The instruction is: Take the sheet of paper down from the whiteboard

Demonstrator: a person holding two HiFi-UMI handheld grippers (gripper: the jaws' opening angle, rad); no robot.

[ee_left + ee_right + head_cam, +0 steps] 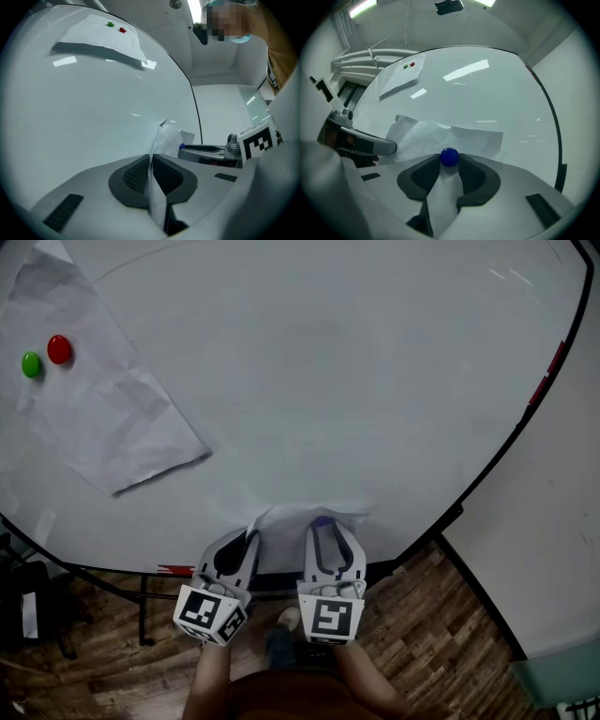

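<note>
Chiefly, could tear the sheet of paper (454, 133) by tugging with the left gripper (151, 157) before freeing the blue magnet (450, 157) pinning it to the whiteboard (375, 381). Could also lose that magnet: round, smooth and caught only at the pad tips of the right gripper (323, 527), so apt to squirt out and drop, or to drag across the board and crease the paper beneath. Could let the sheet fall once unpinned, given only a thin pinch right at its edge.

Left gripper: nearly closed, pads pinched flat on the sheet's left edge, with paper running up between them and out ahead toward the board. Right gripper: wide apart yet clamped, pad tips seemingly pressing either side of the blue magnet, with paper lying loose in the gap behind it. Sits just beside the left gripper, both at the board's lower edge.

Sheet spread ahead of both grippers, bridging them, bulging off the board near the left one. Well beyond, up and left of the left gripper: a second sheet (112, 418) under a green magnet (32, 364) and a red magnet (59, 349), untouched.
</note>
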